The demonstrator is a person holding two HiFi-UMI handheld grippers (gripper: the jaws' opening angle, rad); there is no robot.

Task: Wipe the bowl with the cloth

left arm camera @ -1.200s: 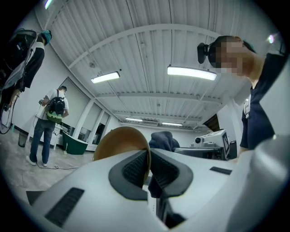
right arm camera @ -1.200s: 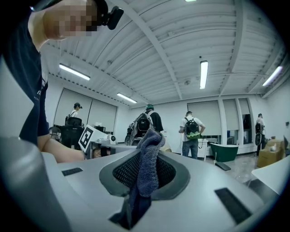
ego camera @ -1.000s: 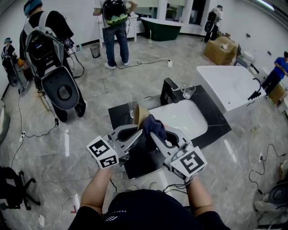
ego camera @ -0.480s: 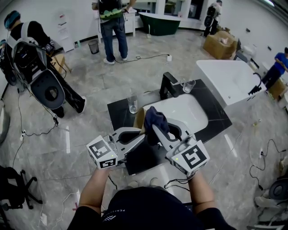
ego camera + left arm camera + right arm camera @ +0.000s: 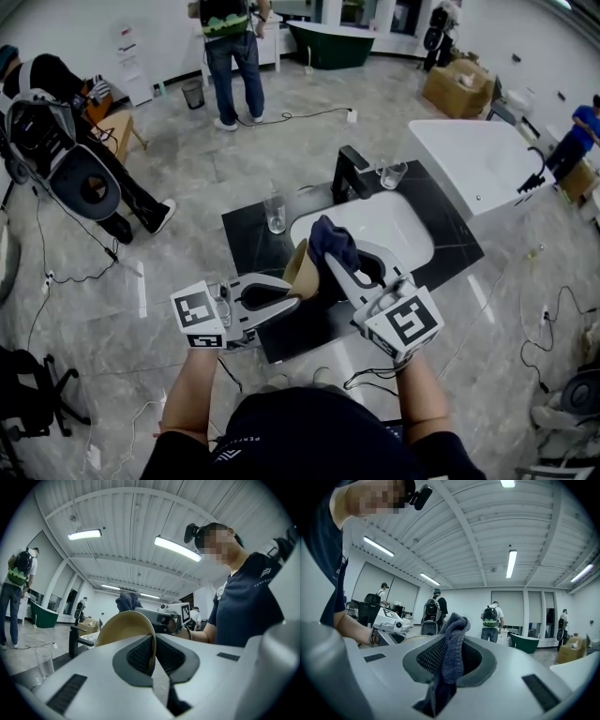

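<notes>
Simply tan bowl (image 5: 302, 268), bunched blue cloth (image 5: 330, 242)

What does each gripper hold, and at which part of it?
The left gripper holds the bowl by its rim. The right gripper holds the cloth by a bunched fold.

The person wears a short-sleeved dark navy T-shirt (image 5: 300, 433) with a small white print (image 5: 268, 572) on the chest, and a black camera (image 5: 191, 530) on the head. The left gripper (image 5: 294, 292) and the right gripper (image 5: 334, 261) have smooth light grey shells, dark grey ribbed pads (image 5: 140, 654) and narrow black slots (image 5: 66, 693). Each one carries a white cube (image 5: 403, 321) with black square markers.
</notes>
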